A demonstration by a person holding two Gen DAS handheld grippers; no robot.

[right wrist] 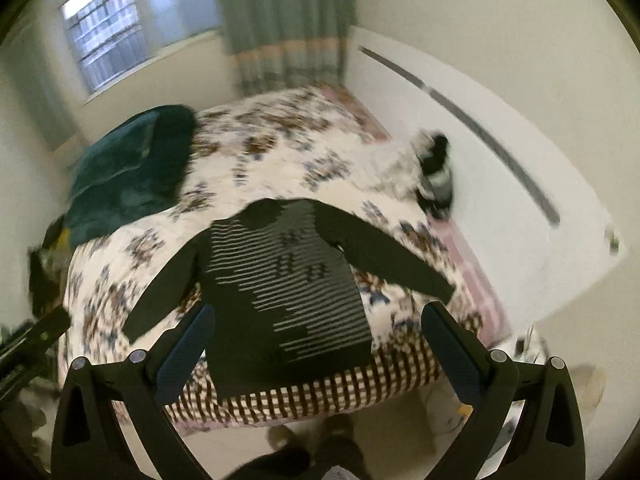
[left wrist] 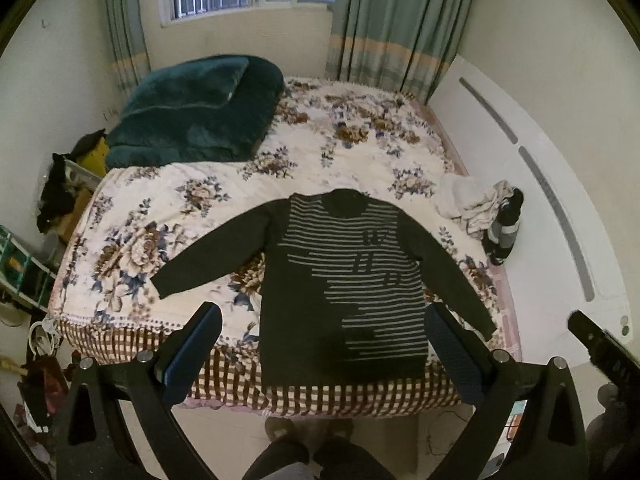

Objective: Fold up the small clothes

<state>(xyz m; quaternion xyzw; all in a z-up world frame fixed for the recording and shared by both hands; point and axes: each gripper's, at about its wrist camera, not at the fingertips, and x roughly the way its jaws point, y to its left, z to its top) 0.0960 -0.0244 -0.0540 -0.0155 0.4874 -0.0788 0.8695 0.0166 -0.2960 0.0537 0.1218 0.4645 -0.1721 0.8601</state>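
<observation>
A dark sweater with grey stripes (left wrist: 344,280) lies flat on the flowered bedspread (left wrist: 168,216), sleeves spread out, hem at the near bed edge. The right wrist view shows the same sweater (right wrist: 284,292), blurred. My left gripper (left wrist: 324,312) hangs open above the near edge of the bed, with nothing between its fingers. My right gripper (right wrist: 316,312) is also open and holds nothing, high over the sweater's lower half. The right gripper's tip (left wrist: 600,344) shows at the far right of the left wrist view.
A folded dark green blanket (left wrist: 192,108) fills the bed's far left corner. A pile of light and dark clothes (left wrist: 488,212) lies at the right edge by a white headboard (left wrist: 532,184). Clutter and a crate (left wrist: 16,264) stand left of the bed. A person's feet (left wrist: 308,432) are below.
</observation>
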